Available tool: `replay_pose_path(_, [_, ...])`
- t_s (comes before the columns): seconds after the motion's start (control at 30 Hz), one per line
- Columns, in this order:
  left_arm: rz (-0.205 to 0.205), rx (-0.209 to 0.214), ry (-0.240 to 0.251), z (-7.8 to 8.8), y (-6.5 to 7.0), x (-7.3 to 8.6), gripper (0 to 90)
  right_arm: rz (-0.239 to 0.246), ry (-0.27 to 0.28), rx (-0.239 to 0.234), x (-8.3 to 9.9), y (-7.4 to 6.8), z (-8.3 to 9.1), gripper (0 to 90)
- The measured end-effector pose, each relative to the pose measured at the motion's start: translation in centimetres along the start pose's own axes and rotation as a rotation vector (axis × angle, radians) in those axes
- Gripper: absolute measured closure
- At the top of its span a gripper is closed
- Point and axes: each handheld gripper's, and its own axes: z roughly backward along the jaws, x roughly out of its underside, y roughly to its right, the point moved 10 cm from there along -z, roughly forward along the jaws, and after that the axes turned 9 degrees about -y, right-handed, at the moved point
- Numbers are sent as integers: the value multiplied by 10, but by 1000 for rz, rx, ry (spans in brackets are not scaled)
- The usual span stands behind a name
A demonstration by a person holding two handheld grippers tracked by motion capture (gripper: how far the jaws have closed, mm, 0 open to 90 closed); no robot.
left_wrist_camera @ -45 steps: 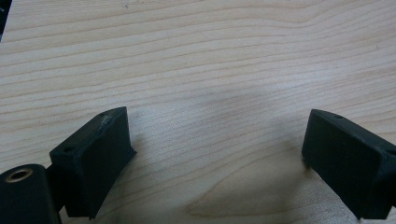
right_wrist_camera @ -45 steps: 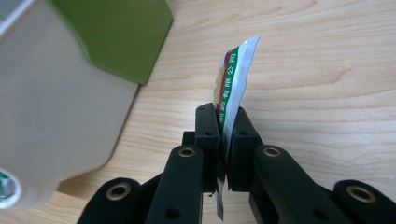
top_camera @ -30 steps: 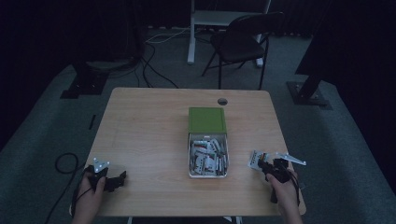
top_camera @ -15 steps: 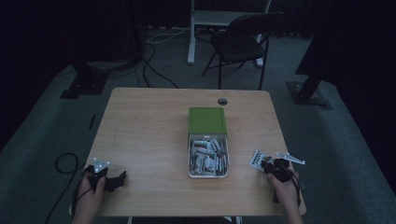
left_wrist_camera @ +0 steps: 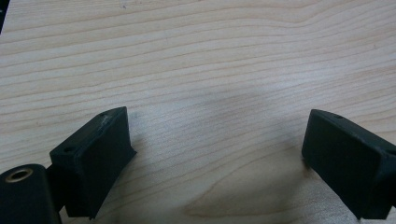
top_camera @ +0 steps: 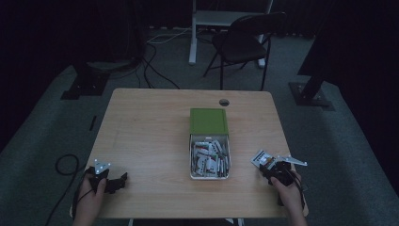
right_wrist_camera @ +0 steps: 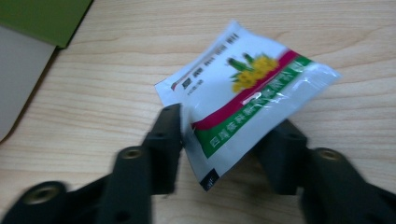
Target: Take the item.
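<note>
Overhead, wooden table (top_camera: 150,136) on grey carpet (top_camera: 42,122).

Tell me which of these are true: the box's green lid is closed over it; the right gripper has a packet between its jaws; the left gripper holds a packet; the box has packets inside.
1. The green lid is closed over the box. False: it lies open behind it.
2. The right gripper has a packet between its jaws. True; the jaws have just been opening.
3. The left gripper holds a packet. False: its jaws stand open over bare table.
4. The box has packets inside. True.
</note>
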Motion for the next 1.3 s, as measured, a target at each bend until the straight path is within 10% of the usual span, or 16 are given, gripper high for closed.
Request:
replay_pose_path(0.43, [0,0,0,0,0,0,89,32,15,3,1,-1,13,358])
replay_pose_path(1.3, [-1,0,-1,0,0,0,89,223,43,-172,-1,-51,10,207])
